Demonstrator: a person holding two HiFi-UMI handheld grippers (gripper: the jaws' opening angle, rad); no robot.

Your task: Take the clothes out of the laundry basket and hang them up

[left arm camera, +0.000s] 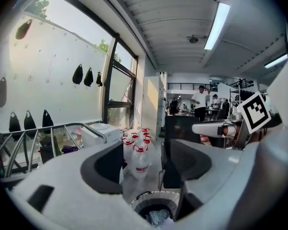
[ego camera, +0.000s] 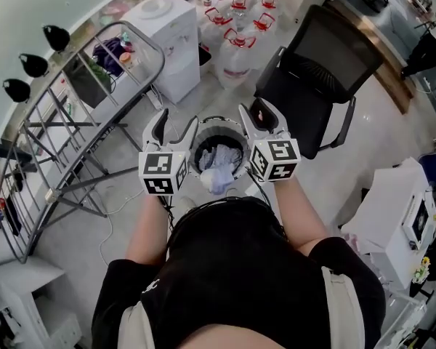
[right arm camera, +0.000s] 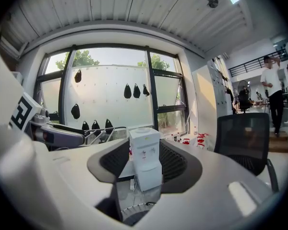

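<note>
A round laundry basket (ego camera: 219, 121) stands on the floor just in front of me, with white and pale blue clothes (ego camera: 219, 167) bundled inside. My left gripper (ego camera: 175, 127) hovers over the basket's left rim and my right gripper (ego camera: 261, 115) over its right rim. Both are open and hold nothing. In the left gripper view the left gripper (left arm camera: 144, 163) shows its jaws wide apart, with the basket (left arm camera: 149, 196) and the clothes (left arm camera: 158, 218) below them. The right gripper (right arm camera: 144, 166) points at the water dispenser, and the basket's rim (right arm camera: 134, 210) lies under it.
A metal drying rack (ego camera: 80, 129) stands to the left by the window. Behind the basket are a white water dispenser (ego camera: 171, 31) and several water bottles (ego camera: 236, 20). A black office chair (ego camera: 316, 78) is close on the right, and a white appliance (ego camera: 403, 209) lies further right.
</note>
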